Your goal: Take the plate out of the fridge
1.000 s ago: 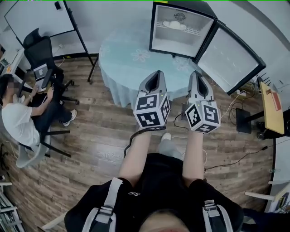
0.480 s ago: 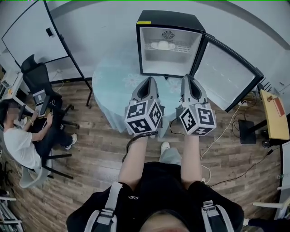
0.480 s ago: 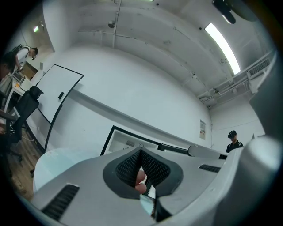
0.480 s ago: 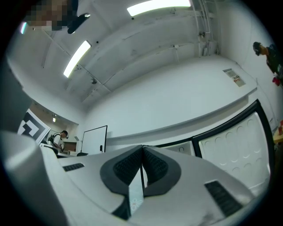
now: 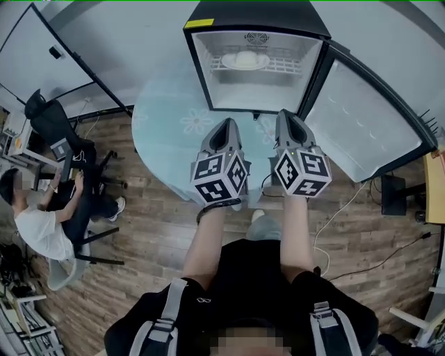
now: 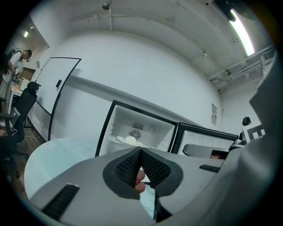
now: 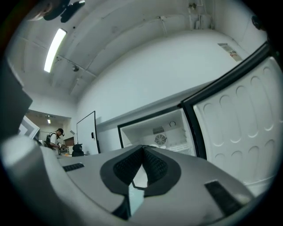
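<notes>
A small black fridge (image 5: 208, 21) stands open on a round table, its door (image 5: 361, 132) swung out to the right. On its wire shelf lies a white plate (image 5: 243, 61) with something pale and round on it; the plate (image 6: 129, 140) also shows in the left gripper view. My left gripper (image 5: 226, 127) and right gripper (image 5: 286, 118) are side by side over the table, just short of the fridge opening, pointing at it. Both are shut with nothing between the jaws. In the right gripper view the fridge interior (image 7: 161, 132) lies straight ahead.
The round table carries a light blue flowered cloth (image 5: 167, 132). A seated person (image 5: 42, 222) and office chairs are at the left on the wooden floor. A whiteboard (image 5: 49, 55) on a stand is at the back left. Cables run on the floor at the right.
Both grippers and the head have come closer to the fridge; it now fills the top of the head view, and the grippers have reached the table's near half.
</notes>
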The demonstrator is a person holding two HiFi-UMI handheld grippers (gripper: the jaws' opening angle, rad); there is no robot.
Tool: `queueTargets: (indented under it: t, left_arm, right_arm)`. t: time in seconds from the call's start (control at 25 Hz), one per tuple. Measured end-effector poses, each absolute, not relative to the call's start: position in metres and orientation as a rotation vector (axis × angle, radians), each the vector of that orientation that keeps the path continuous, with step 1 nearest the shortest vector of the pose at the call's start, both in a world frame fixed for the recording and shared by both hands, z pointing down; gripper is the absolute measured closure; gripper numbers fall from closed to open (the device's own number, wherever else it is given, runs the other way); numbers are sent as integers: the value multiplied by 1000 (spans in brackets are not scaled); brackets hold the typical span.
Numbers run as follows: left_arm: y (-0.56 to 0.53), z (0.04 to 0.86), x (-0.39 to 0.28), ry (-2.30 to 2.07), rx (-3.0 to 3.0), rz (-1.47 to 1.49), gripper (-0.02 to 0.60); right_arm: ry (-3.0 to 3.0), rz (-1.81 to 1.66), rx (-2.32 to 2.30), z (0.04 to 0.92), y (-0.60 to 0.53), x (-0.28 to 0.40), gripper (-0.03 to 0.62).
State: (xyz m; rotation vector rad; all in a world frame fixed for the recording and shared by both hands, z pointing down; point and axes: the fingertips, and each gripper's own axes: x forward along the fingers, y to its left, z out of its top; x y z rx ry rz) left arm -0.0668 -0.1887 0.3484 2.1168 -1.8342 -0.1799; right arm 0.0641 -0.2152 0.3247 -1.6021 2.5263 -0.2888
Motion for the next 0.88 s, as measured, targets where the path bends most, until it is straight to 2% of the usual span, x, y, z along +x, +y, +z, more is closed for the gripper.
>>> queueTargets:
  t: [0.32,0.48,0.72,0.88]
  left_arm:
    - [-274,346,-101,-1965,1981,-119,569]
    - [-296,335,-92,-2022,2057,-34,569]
    - [-311,343,-106,-1937,2061,-117,569]
    - [-333,348,-111,-1835,2072,-191,569]
  right_arm:
    - [2615,-367,-1484,326,-303,52,592]
    - [2630,-426,-1422,322,-342,53,592]
    - [2760,-396,-1285,328,-353,3,592]
    - [2782,-409,-1294,332,-367,-7,592]
